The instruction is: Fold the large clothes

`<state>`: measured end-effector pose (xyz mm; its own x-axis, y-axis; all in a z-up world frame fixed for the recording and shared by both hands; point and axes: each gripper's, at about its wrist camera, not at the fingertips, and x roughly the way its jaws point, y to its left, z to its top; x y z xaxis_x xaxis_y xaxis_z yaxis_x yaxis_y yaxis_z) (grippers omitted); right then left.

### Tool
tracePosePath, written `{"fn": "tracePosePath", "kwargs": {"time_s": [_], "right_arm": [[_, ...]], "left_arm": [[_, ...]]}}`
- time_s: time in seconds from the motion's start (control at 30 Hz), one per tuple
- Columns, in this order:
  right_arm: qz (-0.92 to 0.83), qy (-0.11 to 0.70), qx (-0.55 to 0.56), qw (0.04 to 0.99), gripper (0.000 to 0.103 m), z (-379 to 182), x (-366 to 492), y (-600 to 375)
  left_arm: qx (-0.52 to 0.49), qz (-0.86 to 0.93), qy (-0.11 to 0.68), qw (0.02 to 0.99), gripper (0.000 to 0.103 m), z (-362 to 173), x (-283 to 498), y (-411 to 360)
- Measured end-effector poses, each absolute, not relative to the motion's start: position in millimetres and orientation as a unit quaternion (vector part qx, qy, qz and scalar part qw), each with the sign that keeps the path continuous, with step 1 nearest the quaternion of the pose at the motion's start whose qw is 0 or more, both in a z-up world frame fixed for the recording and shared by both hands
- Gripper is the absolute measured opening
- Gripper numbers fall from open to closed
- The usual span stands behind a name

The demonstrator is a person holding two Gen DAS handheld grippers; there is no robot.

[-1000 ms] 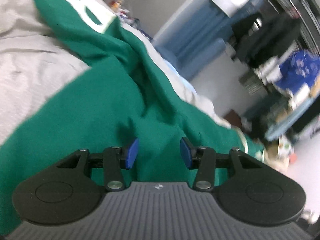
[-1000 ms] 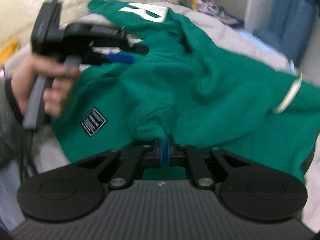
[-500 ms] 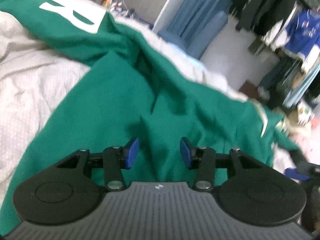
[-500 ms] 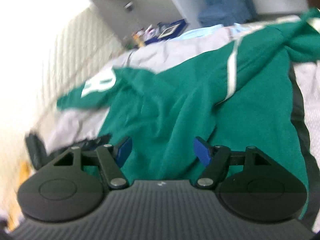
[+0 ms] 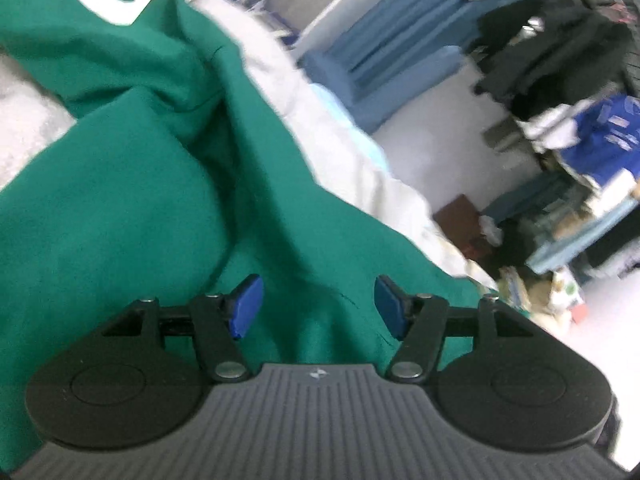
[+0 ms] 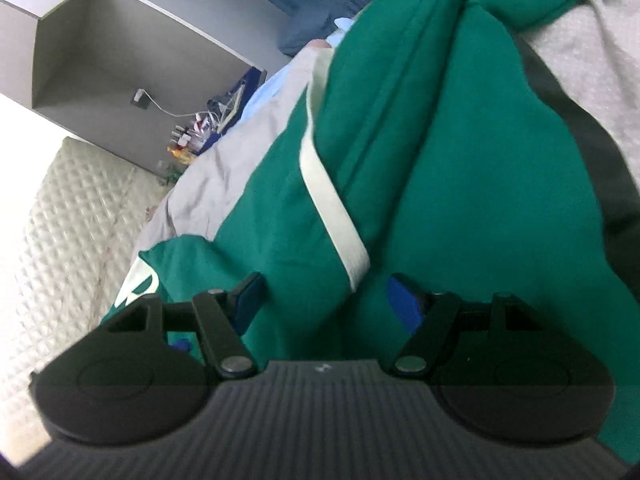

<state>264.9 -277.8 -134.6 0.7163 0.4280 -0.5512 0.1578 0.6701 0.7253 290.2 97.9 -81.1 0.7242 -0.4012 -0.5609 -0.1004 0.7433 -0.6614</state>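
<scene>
A large green sweatshirt with a white letter print lies rumpled across the bed. My left gripper hovers over its cloth, jaws opening, blue pads apart with only fabric lying beneath them. In the right wrist view the same green sweatshirt fills the middle, a cream drawstring running down it and a dark band along its right edge. My right gripper stands open above it, holding nothing.
Grey bedding lies under the garment, with a quilted cream headboard at the left. Blue curtains, hanging dark clothes and a cluttered floor lie past the bed. A cluttered bedside shelf sits by the grey wall.
My right gripper let go of the green fabric it pinched, opened wide and rolled strongly. My left gripper slid sideways over the sweatshirt and its jaws spread wider.
</scene>
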Motion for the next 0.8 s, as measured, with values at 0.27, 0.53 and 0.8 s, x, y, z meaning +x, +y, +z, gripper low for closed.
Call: {"fn": "tracePosePath", "kwargs": {"time_s": [0.27,0.53,0.8], "right_arm": [[0.110,0.368,0.404,0.830,0.032,-149.5,301.7,-268.8],[0.138,0.337,0.386,0.848,0.022,-125.2,333.2,-265.0],[0.174,0.242,0.342,0.891,0.022,-43.0,394.9,-270.9]], "left_arm": [[-0.357,-0.107,0.388,0.843,0.048,-99.3,343.6,99.7],[-0.256,-0.078,0.420,0.867,0.011,-76.2,376.0,72.9],[-0.250,-0.062,0.279,0.925,0.011,16.1,432.6,85.5]]}}
